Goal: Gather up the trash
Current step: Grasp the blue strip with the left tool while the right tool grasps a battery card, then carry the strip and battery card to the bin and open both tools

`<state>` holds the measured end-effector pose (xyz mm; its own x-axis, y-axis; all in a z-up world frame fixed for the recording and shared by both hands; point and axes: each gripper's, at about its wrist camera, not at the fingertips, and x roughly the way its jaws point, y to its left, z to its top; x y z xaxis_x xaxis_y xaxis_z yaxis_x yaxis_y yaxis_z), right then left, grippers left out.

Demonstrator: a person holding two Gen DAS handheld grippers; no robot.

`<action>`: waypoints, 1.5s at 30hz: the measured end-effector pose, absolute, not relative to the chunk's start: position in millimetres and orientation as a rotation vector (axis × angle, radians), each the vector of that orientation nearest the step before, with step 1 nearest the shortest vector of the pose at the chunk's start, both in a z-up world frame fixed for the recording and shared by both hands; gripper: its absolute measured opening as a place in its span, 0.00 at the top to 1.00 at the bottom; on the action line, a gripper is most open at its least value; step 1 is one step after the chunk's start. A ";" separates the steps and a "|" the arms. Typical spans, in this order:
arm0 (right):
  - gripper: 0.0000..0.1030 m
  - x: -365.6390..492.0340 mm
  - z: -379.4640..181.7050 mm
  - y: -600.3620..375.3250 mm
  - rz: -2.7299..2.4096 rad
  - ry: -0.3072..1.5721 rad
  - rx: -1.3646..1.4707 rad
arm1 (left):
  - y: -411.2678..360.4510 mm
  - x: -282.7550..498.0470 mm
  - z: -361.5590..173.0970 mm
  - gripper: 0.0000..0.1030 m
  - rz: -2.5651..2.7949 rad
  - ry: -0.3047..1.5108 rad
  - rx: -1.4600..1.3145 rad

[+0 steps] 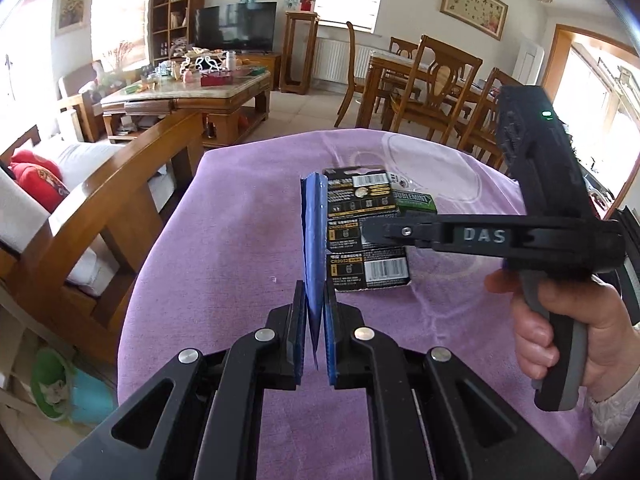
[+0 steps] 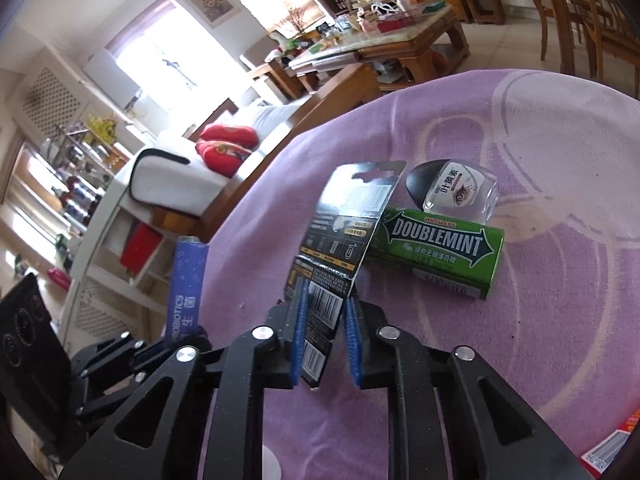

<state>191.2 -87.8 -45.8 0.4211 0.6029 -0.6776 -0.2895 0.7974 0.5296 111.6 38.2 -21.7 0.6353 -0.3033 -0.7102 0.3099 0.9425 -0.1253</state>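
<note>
Both claws are already loaded: the left gripper [image 1: 316, 320] pinches an upright blue sachet [image 1: 313, 236], the right gripper [image 2: 326, 344] clamps the black battery card [image 2: 344, 236], its length pointing forward; green gum pack [image 2: 436, 252] lies just beyond.

I see bright daylight in both views. Windows [image 1: 120, 16] at upper left of left wrist view blown out white; doorway glare at right edge too. Right wrist view: window [image 2: 176, 60] at upper left overexposed, washing out wall around it. Purple tablecloth [image 1: 240, 240] evenly lit, shadows soft and faint. Strong fisheye bending at edges, dark vignette in corners. Centre sharp, print on green gum pack [image 2: 436, 252] legible. Far edges smeared, slightly soft.
</note>
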 end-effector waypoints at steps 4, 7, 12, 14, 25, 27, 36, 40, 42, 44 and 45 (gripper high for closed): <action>0.92 180.4 -27.9 -86.5 0.594 0.931 0.320 | 40.9 108.7 -19.8 0.91 -0.352 0.787 -0.003; 0.95 166.7 -12.3 -87.1 0.601 0.881 0.294 | 42.6 104.6 -16.0 0.91 -0.340 0.751 -0.007; 0.95 137.9 12.1 -103.7 0.603 0.803 0.272 | 38.8 89.6 -4.2 0.91 -0.354 0.653 -0.013; 0.95 125.9 19.9 -116.7 0.597 0.773 0.264 | 33.6 84.3 -1.2 0.91 -0.369 0.632 -0.027; 0.95 70.9 43.5 -229.6 0.508 0.657 0.339 | -51.0 55.5 23.4 0.91 -0.472 0.553 0.044; 0.95 59.7 45.4 -255.0 0.481 0.637 0.349 | -76.0 50.6 26.7 0.91 -0.499 0.533 0.062; 0.95 0.5 41.0 -386.3 0.337 0.574 0.432 | -185.4 32.1 31.9 0.91 -0.655 0.500 0.140; 0.95 -29.1 35.8 -448.6 0.262 0.545 0.477 | -231.7 23.1 30.1 0.91 -0.724 0.498 0.175; 0.95 -43.2 31.3 -477.0 0.230 0.536 0.496 | -246.5 20.1 25.4 0.91 -0.751 0.505 0.183; 0.95 -56.9 25.5 -503.8 0.199 0.529 0.511 | -265.2 14.8 21.6 0.91 -0.775 0.511 0.193; 0.95 -64.6 22.3 -518.2 0.181 0.525 0.519 | -274.4 13.5 19.8 0.91 -0.790 0.516 0.197</action>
